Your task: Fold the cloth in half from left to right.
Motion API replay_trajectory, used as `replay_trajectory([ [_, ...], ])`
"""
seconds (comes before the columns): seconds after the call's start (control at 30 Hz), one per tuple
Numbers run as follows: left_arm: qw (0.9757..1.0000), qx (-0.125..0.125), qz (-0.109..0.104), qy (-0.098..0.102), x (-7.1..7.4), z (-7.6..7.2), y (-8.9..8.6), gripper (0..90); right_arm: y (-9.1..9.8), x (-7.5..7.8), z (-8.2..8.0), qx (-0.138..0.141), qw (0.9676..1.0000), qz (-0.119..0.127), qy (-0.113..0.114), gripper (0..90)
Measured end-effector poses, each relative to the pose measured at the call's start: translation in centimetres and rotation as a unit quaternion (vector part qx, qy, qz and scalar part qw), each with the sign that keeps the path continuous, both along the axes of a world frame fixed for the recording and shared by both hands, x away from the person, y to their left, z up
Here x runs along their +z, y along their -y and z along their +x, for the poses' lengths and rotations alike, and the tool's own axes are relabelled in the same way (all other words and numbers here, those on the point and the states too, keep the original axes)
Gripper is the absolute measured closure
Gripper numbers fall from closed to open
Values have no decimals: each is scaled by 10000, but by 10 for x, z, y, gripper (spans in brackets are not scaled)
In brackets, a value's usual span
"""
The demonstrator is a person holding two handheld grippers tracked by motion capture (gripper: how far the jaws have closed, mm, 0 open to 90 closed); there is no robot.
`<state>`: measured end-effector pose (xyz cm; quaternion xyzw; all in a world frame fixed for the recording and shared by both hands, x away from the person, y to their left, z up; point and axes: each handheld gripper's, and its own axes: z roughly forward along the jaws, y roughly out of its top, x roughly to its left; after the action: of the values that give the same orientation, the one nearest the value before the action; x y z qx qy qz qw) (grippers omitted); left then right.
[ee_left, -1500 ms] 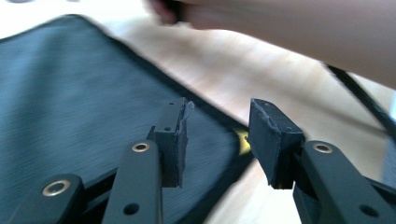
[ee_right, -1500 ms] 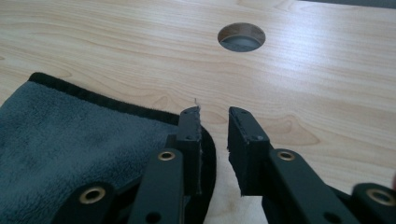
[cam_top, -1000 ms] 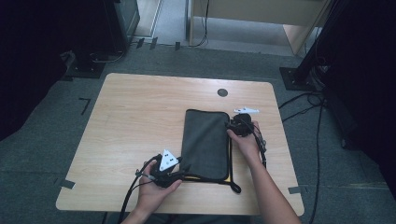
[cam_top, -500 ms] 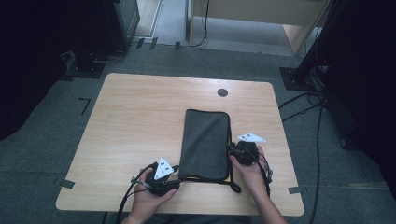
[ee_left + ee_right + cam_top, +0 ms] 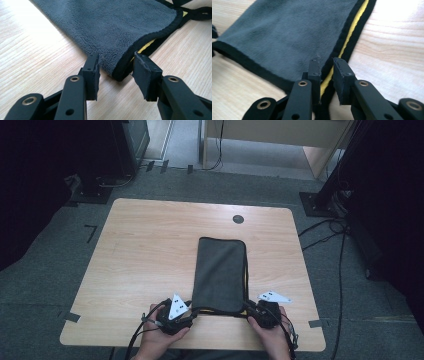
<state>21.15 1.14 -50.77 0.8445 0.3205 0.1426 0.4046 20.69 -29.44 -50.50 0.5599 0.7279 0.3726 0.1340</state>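
Note:
A folded grey towel (image 5: pixel 220 270) with a black hem and a yellow strip lies lengthwise on the wooden table (image 5: pixel 150 250). My left gripper (image 5: pixel 191 311) is at the towel's near left corner. In the left gripper view the jaws (image 5: pixel 116 72) stand open on either side of that corner of the towel (image 5: pixel 112 27), without touching it. My right gripper (image 5: pixel 248 308) is at the near right corner. Its jaws (image 5: pixel 327 75) have just been opening a little. They stand a narrow gap apart over the hem and yellow strip of the towel (image 5: pixel 282 32), and the pads do not press on it.
A round dark grommet (image 5: pixel 238 219) sits in the table near its far edge. Bare wood stretches left of the towel. Around the table is grey carpet, with cables (image 5: pixel 325 227) and a black stand foot (image 5: pixel 315 202) at the right.
My right hand has come from the towel's far right corner down its right edge to the near right corner. The left hand has hardly moved.

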Motion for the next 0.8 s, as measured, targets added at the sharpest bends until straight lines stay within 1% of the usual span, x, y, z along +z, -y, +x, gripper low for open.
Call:
replay_trajectory([
  [0.03, 10000, 14, -4, 1, 0, 0, 0, 574, -1, 0, -1, -26, 10000, 50, -23, 753],
  [0.07, 10000, 26, 1, 1, 0, 0, 0, 580, -1, 0, -1, -32, 10000, 36, -20, 739],
  [0.13, 10000, 36, -9, -4, 0, 0, -1, 588, 0, 0, 1, -176, 9998, 75, -32, 723],
  [0.2, 10000, 22, 2, -6, 0, 0, -1, 601, 1, -1, 2, -192, 9997, 115, -57, 720],
  [0.23, 10000, 15, 10, -5, -1, 0, -1, 611, 0, -1, 2, -182, 9996, 187, -75, 719],
  [0.27, 10000, 0, 26, -12, -1, 1, -1, 623, -1, -2, 2, -153, 9997, 181, -79, 720],
  [0.37, 10000, -47, 71, -29, -3, 0, 1, 664, -5, -3, 3, -128, 9998, 141, -102, 772],
  [0.43, 9999, -86, 124, 7, -3, -1, 2, 688, -6, -4, 3, -145, 9998, 97, -120, 845],
  [0.5, 9998, -143, 155, 27, -2, -2, 2, 713, -3, -3, 3, -144, 9998, 118, -91, 888],
  [0.57, 9996, -178, 188, 69, -1, -3, 2, 741, 0, 1, 1, -166, 9997, 160, -51, 894],
  [0.63, 9991, -299, 258, 118, 0, -4, 2, 791, 2, 5, -1, -199, 9996, 174, 6, 896],
  [0.67, 9987, -368, 328, 150, 1, -5, 3, 804, 3, 8, -3, -193, 9997, 120, 21, 896],
  [0.7, 9984, -413, 354, 152, 1, -5, 3, 818, 4, 10, -4, -194, 9998, 48, 20, 896],
  [0.77, 9979, -495, 407, 129, 1, -5, 3, 831, 6, 9, -4, -173, 9998, 4, -78, 896],
  [0.8, 9973, -543, 491, 90, 0, -5, 4, 826, 6, 7, -3, -120, 9998, -27, -165, 895],
])
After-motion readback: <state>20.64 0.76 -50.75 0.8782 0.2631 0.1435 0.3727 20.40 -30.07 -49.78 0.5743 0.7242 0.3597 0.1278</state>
